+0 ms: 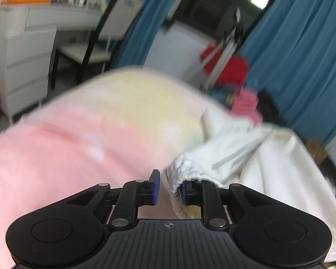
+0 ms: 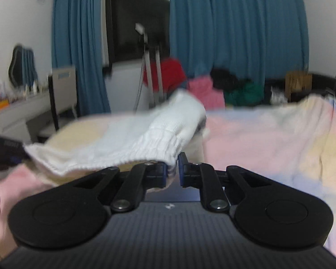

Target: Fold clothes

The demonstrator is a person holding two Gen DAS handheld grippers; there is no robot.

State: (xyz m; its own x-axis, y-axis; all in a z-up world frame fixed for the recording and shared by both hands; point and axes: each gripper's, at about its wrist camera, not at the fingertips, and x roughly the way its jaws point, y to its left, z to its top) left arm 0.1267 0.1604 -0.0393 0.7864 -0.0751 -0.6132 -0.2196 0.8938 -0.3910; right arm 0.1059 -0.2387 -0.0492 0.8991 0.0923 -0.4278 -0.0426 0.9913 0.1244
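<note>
- Right gripper (image 2: 173, 170) pinches the white garment's (image 2: 132, 139) ribbed hem above the pastel blanket (image 2: 268, 134)
- Left gripper (image 1: 170, 188) narrow; its grip cannot be told
- Judgement: keep the hem taut and level; lift evenly

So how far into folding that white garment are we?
Early. No fold shows yet. The white garment hangs by its ribbed hem between the left gripper and right gripper, above the pink blanket. More clothes wait behind, unfolded.

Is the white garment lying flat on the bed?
No, the white garment hangs lifted above the pink blanket, its ribbed edge stretched toward the right gripper.
</note>
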